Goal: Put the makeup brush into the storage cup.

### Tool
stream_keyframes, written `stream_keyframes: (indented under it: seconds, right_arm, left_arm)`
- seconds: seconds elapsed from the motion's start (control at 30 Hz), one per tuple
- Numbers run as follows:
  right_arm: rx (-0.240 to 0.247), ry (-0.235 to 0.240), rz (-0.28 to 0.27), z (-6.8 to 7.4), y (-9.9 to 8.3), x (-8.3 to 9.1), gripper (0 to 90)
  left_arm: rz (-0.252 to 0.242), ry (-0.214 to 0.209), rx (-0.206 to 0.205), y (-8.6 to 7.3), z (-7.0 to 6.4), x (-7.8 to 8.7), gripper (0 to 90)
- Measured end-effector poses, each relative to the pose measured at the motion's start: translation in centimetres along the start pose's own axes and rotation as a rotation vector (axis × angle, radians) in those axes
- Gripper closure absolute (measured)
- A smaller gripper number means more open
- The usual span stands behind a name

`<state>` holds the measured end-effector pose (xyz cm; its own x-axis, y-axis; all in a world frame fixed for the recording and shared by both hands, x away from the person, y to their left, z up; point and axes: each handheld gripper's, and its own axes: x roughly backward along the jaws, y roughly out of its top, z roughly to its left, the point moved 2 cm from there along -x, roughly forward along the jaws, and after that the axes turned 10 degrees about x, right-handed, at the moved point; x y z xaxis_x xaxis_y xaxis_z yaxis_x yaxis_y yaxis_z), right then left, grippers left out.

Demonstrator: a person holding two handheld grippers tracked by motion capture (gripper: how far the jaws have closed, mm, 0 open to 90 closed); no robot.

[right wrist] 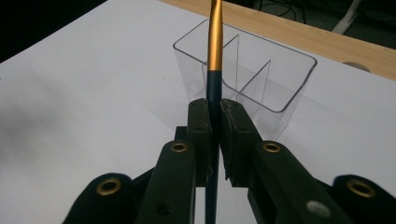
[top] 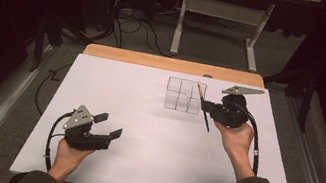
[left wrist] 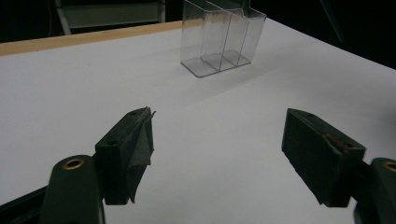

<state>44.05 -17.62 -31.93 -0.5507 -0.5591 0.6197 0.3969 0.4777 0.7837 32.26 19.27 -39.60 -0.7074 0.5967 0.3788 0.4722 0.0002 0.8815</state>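
Your right gripper (right wrist: pixel 214 116) is clamped on the dark pen (right wrist: pixel 214 88) with its gold end up, just short of the clear organizer (right wrist: pixel 285 84) ahead of it. You look mid-carry: next, tip the pen upright over a compartment and lower it in, while your left gripper (left wrist: pixel 217 149) waits with jaws wide

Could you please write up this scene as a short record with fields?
Surface: white table
Container: clear plastic organizer with compartments, upright, nothing seen inside it
Held item: pen, dark barrel with a gold section
Right gripper: shut on the pen, close to the organizer
Left gripper: open, holding nothing, above bare table
Pen position: outside the organizer, not yet inside a compartment
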Motion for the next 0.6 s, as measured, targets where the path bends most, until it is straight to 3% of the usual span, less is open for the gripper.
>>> stream_keyframes:
  seconds: [0.6]
  right_arm:
    - [0.018, -0.004, -0.029, -0.1, 1.5, -0.5, 84.5]
  left_arm:
    - [0.002, 0.0, 0.002, 0.0, 0.0, 0.0, 25.2]
